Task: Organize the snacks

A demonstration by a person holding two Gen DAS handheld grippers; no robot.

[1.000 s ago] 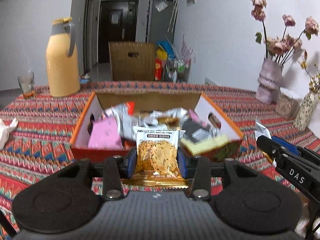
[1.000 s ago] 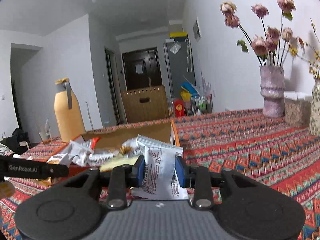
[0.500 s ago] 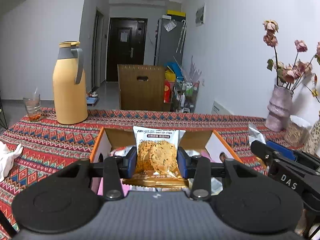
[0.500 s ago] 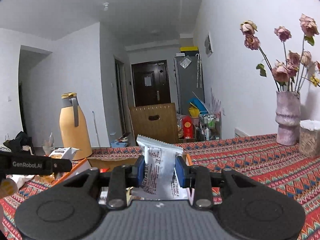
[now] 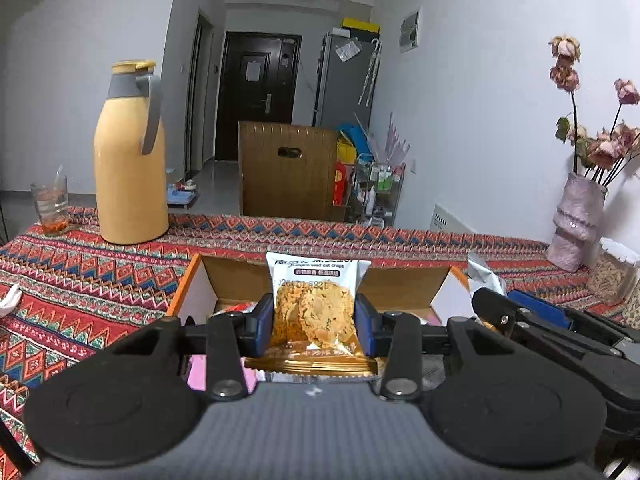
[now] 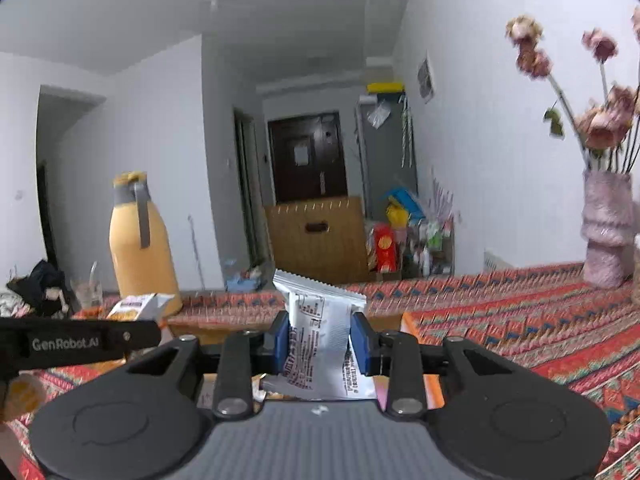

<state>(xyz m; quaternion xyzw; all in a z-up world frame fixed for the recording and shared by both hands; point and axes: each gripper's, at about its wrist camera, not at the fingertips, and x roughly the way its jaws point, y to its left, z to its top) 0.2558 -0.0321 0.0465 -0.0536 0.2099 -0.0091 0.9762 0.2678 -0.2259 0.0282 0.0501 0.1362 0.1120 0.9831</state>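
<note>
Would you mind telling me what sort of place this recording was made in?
Most likely a lived-in flat, at a dining table. A patterned tablecloth carries a yellow thermos jug and a vase of dried roses; behind stand a dark entrance door and a grey refrigerator.

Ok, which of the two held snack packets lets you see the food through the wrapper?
The oat crisps packet in the left gripper; the silver packet in the right gripper is opaque.

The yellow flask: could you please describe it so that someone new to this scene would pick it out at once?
Start at the table with the red patterned cloth and look to its far left edge. The yellow flask stands there upright, beside a small glass. It is the tallest thing on that side, the only plain yellow one, with a grey collar and handle.
</note>
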